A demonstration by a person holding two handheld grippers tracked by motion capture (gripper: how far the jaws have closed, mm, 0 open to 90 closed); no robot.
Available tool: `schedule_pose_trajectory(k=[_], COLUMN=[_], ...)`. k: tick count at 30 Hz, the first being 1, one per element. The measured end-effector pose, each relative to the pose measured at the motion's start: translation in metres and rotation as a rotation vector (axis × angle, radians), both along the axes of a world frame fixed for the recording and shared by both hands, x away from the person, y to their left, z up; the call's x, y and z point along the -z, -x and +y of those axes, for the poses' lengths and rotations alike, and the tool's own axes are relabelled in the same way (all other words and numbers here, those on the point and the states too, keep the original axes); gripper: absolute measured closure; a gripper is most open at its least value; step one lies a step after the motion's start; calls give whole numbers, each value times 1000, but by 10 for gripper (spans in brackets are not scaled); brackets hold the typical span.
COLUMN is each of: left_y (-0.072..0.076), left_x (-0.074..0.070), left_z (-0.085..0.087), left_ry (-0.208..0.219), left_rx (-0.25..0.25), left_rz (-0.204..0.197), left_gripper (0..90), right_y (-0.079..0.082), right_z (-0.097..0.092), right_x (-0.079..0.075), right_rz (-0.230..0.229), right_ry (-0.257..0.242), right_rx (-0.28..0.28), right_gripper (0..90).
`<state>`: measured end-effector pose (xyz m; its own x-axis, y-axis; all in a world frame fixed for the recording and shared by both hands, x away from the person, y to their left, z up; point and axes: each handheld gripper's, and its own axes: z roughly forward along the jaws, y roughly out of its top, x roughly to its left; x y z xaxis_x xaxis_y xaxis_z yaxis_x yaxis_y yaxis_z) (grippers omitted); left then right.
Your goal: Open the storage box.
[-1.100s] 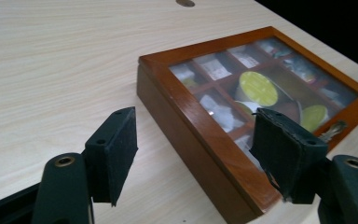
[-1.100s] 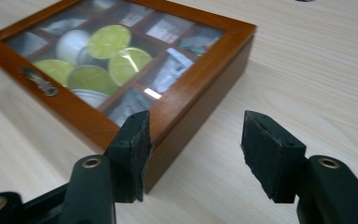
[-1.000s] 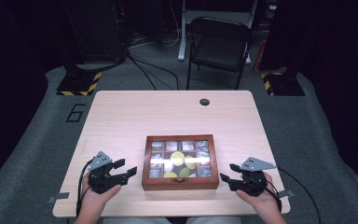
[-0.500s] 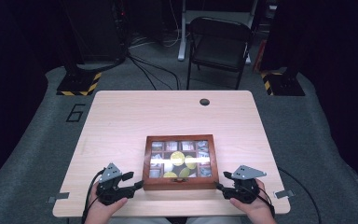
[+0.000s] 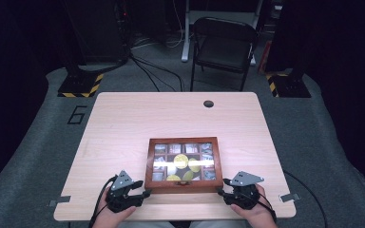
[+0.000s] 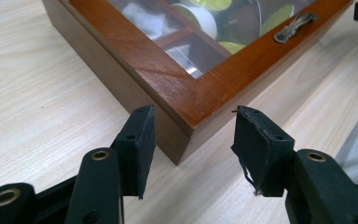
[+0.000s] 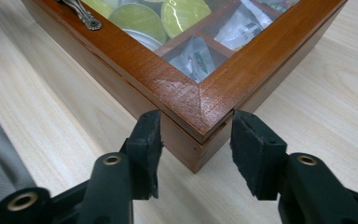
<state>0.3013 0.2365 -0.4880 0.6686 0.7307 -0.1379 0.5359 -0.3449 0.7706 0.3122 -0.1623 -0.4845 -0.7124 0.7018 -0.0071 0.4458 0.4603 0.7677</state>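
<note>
A wooden box (image 5: 183, 140) with a glass lid lies on the table (image 5: 133, 118), with sachets and yellow-green discs under the glass. My left gripper (image 5: 145, 194) is at its near left corner. In the left gripper view that corner (image 6: 182, 112) stands between the jaws (image 6: 193, 135), which have just been closing; one pad (image 6: 261, 140) stays clear of the wood. My right gripper (image 5: 221, 189) is at the near right corner. Its jaws (image 7: 196, 133) have also just been closing, and both pads press the corner (image 7: 191, 100).
A metal handle (image 6: 294, 25) sits on the box's front edge. A round hole (image 5: 208, 103) marks the table's far side. Beyond the table stand a black chair (image 5: 225, 45) and stands with striped bases (image 5: 81, 85). The table's near edge lies right under both hands.
Both hands have come down and back toward the table's near edge, settling at the box's two near corners. Both pairs of jaws have narrowed around those corners.
</note>
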Motion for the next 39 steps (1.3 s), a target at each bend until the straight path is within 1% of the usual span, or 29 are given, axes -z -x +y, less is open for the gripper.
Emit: schedule_pose_trajectory(k=[2,4,6,8,9,11,12,13,15,20,21,22,25,27,32,34,35,37,39], left_y=[0,0,-1,-2,-3,-2,-2,-2,-4,-4,-4,-4,-5,-5,-5,-5,-6,-7,-9], left_x=[1,1,2,3,3,3,3,4,4,4,5,4,4,4,3,3,3,4,4], left_z=[-2,-1,-2,-2,-2,-4,-4,-5,-4,-4,-4,-3,-3,-3,-3,-3,-3,-3,-1], left_ry=[6,-5,-14,-15,-30,-42,-42,-51,-48,-51,-35,-30,-37,-26,-21,-25,-36,-28,-31], left_rx=[2,2,-8,-15,-4,-9,-9,-10,-10,-12,-16,-15,-11,-15,-18,-15,-21,-33,-31], left_rz=[7,7,-1,2,-1,2,2,2,3,-4,-1,9,3,8,13,9,-8,-5,-7], left_gripper=[495,501,529,540,547,559,559,561,557,559,560,562,564,564,557,557,562,568,570], right_y=[0,0,0,0,0,0,0,-2,-1,-2,-2,-1,-1,-1,-1,-1,-1,-2,-1], right_z=[0,-1,-1,-1,-1,-1,-1,-1,0,0,1,1,1,1,2,2,2,4,5], right_x=[0,0,2,2,2,3,3,4,4,4,4,4,4,4,3,3,4,4,4], right_rz=[0,-1,-2,0,4,16,16,17,15,13,13,12,10,10,12,9,8,1,5], right_ry=[-4,-13,-11,1,-2,-9,-9,-5,2,-3,-8,-11,-14,-15,-24,-24,-24,-17,-20], right_rx=[9,15,9,9,13,12,12,8,15,18,23,25,29,31,37,37,37,35,42], right_gripper=[551,550,557,559,560,560,560,565,566,565,566,567,565,566,565,565,567,568,568])
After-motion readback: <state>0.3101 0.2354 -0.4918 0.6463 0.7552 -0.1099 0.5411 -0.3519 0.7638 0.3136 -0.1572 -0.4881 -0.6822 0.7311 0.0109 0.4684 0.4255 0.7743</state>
